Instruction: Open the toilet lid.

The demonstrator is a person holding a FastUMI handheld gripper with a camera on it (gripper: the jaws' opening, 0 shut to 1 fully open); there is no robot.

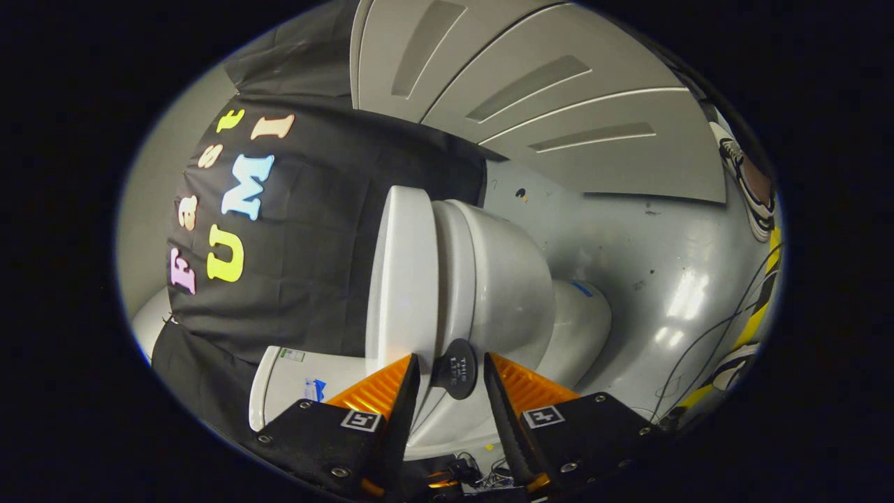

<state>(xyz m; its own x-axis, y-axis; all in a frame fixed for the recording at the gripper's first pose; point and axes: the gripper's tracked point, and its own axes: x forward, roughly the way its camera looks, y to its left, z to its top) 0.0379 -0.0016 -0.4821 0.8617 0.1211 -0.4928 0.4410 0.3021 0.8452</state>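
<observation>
I see the toilet [489,279] just ahead of my gripper [450,381], its lid [405,279] down on the seat. My fingers are spread, pinching nothing. The lid looks rigid, smooth, slippery and fairly light; I'd take its front rim.

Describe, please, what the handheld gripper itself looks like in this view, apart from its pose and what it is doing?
The gripper has two flat, tapering fingers with ribbed inner faces. Each finger sits on a dark, boxy mount fastened with round silver screws. Each mount carries a small square black-and-white tag. Thin cables show at the base between the mounts. The fingers stand apart.
</observation>
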